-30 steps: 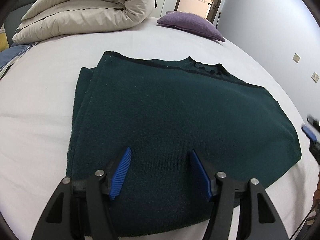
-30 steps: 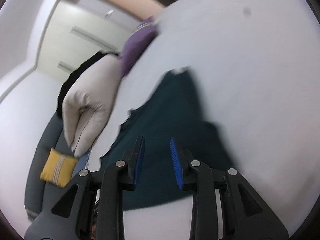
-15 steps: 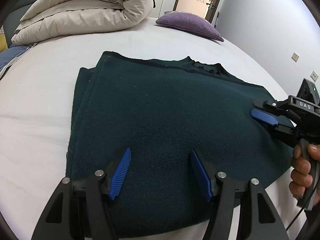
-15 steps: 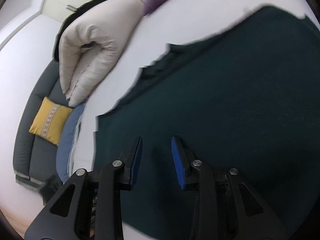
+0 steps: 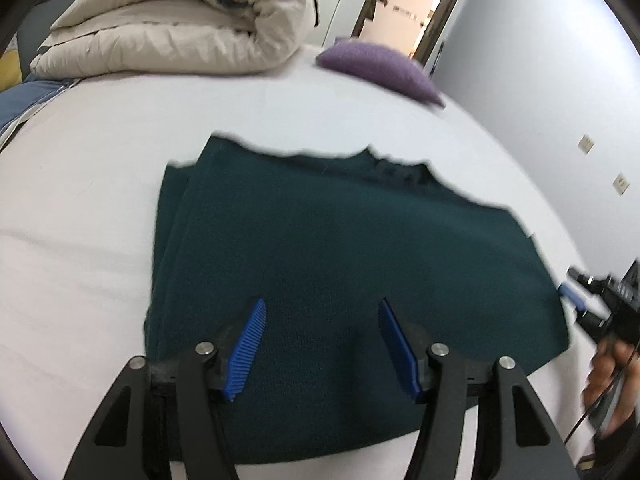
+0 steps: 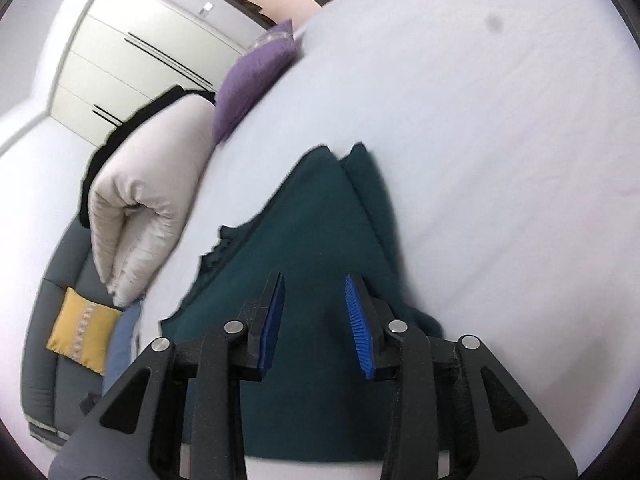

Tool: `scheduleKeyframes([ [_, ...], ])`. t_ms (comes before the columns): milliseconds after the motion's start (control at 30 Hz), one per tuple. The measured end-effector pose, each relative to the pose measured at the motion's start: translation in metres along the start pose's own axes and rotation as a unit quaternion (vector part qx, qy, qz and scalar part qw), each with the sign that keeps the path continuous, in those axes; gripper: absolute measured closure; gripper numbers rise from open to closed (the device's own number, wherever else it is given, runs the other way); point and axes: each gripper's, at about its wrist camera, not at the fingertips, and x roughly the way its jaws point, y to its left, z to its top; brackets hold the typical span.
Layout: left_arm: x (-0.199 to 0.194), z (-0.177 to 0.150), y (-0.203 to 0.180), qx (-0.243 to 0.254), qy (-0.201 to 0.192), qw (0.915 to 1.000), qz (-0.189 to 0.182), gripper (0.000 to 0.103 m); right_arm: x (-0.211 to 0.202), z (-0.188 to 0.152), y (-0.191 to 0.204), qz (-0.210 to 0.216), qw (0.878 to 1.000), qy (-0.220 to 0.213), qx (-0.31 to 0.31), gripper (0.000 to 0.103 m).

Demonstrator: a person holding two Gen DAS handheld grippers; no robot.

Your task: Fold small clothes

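White bed: broad bare sheet at 9 o'clock. Duvet at 11, pillow at 1. Green sweater folded flat, centre, edges clear. Left gripper apart above it, empty. Right gripper opening, empty.

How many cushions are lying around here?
2: a purple cushion on the bed's far edge, and a yellow cushion on the grey sofa. Others may be out of view.
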Motion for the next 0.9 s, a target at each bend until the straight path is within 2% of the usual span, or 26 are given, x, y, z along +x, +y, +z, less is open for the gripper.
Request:
scheduleKeyframes([
  [67, 0.005, 0.014, -0.009, 0.003, 0.001, 0.9999, -0.016, 0.041, -0.001, -0.004, 0.008, 0.031, 1.000, 0.007, 0.002, 0.067],
  [100, 0.010, 0.018, -0.011, 0.004, 0.003, 0.9998, -0.019, 0.041, 0.000, -0.007, 0.015, 0.044, 0.999, 0.014, 0.000, 0.059],
  [133, 0.016, 0.023, -0.013, 0.002, 0.006, 0.9998, -0.021, 0.041, 0.008, -0.011, 0.025, 0.059, 0.998, 0.025, -0.004, 0.056],
  [167, 0.026, 0.027, -0.010, -0.008, 0.014, 0.9996, -0.023, 0.041, 0.006, -0.012, 0.033, 0.070, 0.997, 0.036, -0.010, 0.056],
  [267, 0.051, 0.031, 0.006, -0.040, 0.041, 0.9981, -0.022, 0.041, 0.037, -0.026, 0.066, 0.098, 0.991, 0.077, -0.039, 0.055],
  [367, 0.057, 0.026, 0.014, -0.035, 0.035, 0.9983, -0.030, 0.042, 0.075, -0.041, 0.088, 0.100, 0.985, 0.124, -0.069, 0.055],
  [433, 0.055, 0.024, 0.015, -0.023, 0.032, 0.9987, -0.033, 0.042, 0.094, -0.044, 0.081, 0.063, 0.986, 0.134, -0.072, 0.055],
  [467, 0.054, 0.023, 0.017, -0.023, 0.029, 0.9986, -0.037, 0.042, 0.100, -0.044, 0.077, 0.053, 0.987, 0.132, -0.069, 0.056],
  [533, 0.052, 0.021, 0.022, -0.030, 0.026, 0.9981, -0.047, 0.042, 0.095, -0.039, 0.057, 0.087, 0.988, 0.118, -0.040, 0.060],
  [600, 0.048, 0.022, 0.027, -0.047, 0.023, 0.9974, -0.050, 0.042, 0.075, -0.029, 0.039, 0.057, 0.994, 0.086, -0.030, 0.057],
  [700, 0.041, 0.025, 0.022, -0.060, 0.021, 0.9970, -0.044, 0.042, 0.031, -0.012, 0.009, 0.041, 0.998, 0.042, -0.004, 0.057],
  [800, 0.035, 0.027, 0.004, -0.057, 0.019, 0.9957, -0.070, 0.040, -0.001, 0.005, -0.012, 0.011, 1.000, -0.005, 0.006, 0.051],
  [833, 0.035, 0.028, -0.006, -0.052, 0.022, 0.9953, -0.079, 0.040, -0.008, 0.009, -0.019, 0.000, 1.000, -0.012, 0.012, 0.046],
  [900, 0.039, 0.029, -0.021, -0.048, 0.028, 0.9937, -0.098, 0.040, -0.012, 0.015, -0.032, -0.011, 0.999, -0.013, 0.034, 0.044],
])
